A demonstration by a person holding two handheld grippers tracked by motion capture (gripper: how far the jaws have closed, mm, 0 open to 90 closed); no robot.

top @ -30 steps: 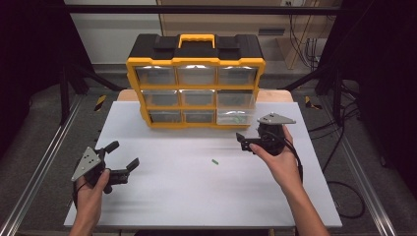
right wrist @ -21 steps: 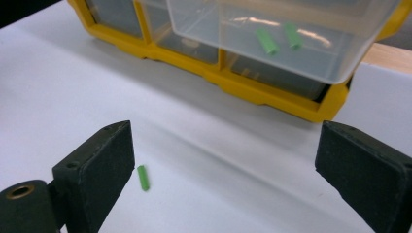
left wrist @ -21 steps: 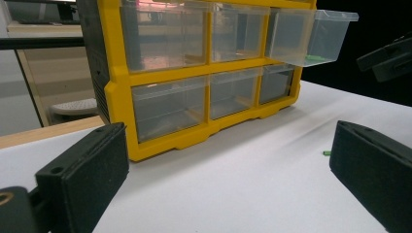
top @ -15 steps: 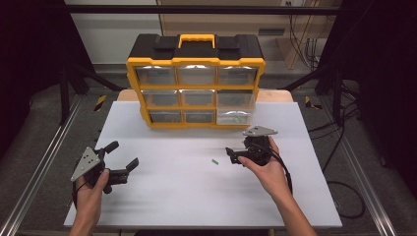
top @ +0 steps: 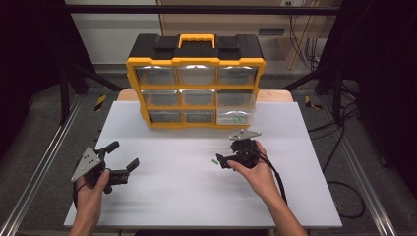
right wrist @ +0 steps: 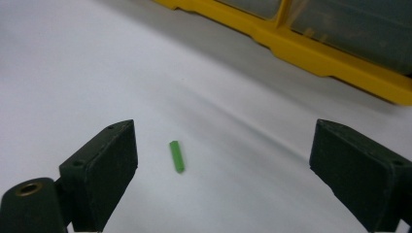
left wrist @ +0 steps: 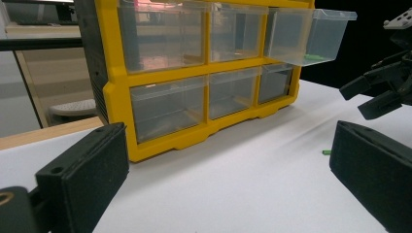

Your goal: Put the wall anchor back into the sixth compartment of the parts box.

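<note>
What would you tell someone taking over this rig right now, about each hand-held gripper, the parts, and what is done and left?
Right hand-held gripper: open, low over the table, jaws on either side of the small green piece without touching it.
Left hand-held gripper: open, holding nothing, off to the left.
Organizer: at the back of the table; its lower right drawer is pulled out, with something green inside.
Done: drawer open, right gripper lined up on the piece.
Left: probably close on the piece, lift it, drop it in the open drawer and push the drawer shut.
</note>
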